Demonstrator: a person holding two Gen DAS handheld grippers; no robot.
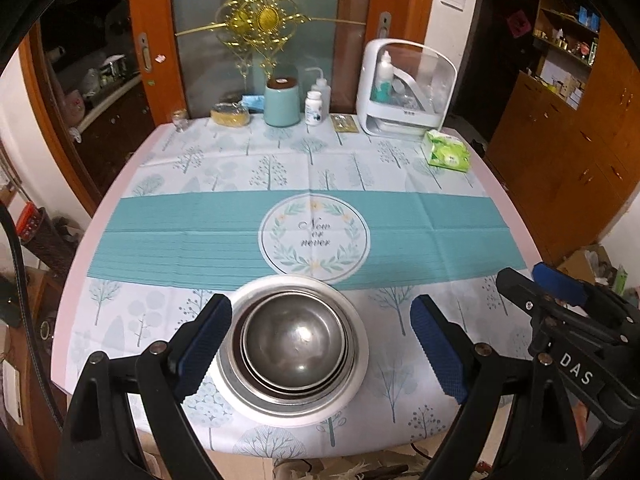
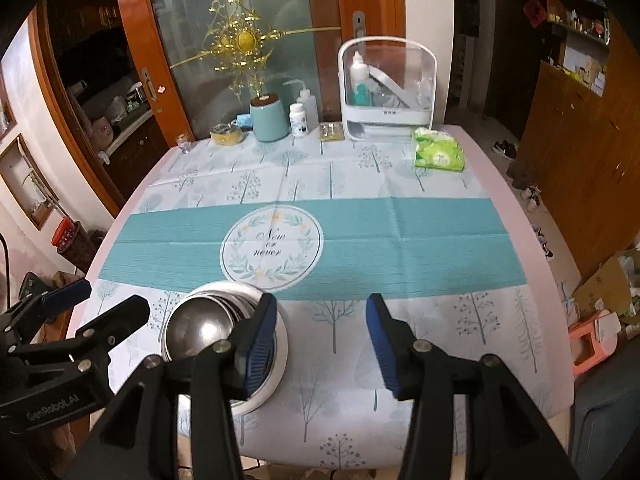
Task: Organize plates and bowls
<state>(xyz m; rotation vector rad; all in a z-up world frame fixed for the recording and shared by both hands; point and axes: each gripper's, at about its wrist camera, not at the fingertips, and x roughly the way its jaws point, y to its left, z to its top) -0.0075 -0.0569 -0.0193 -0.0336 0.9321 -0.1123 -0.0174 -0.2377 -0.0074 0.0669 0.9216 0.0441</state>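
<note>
Sitting between the wide-open, empty left tool (image 1: 320, 344): nested steel bowls (image 1: 294, 344) on white round plate (image 1: 360, 364); right tool (image 2: 322, 344) open, empty, its left finger hiding the plate's edge.

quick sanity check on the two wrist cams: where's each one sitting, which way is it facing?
Left wrist: on the left gripper, facing across the table over the stacked steel bowls on a white plate; own jaws open, right gripper at right edge.
Right wrist: on the right gripper, same heading, set further right; jaws open, left gripper at left.
Shared: stack, tissue pack, white organizer.
</note>
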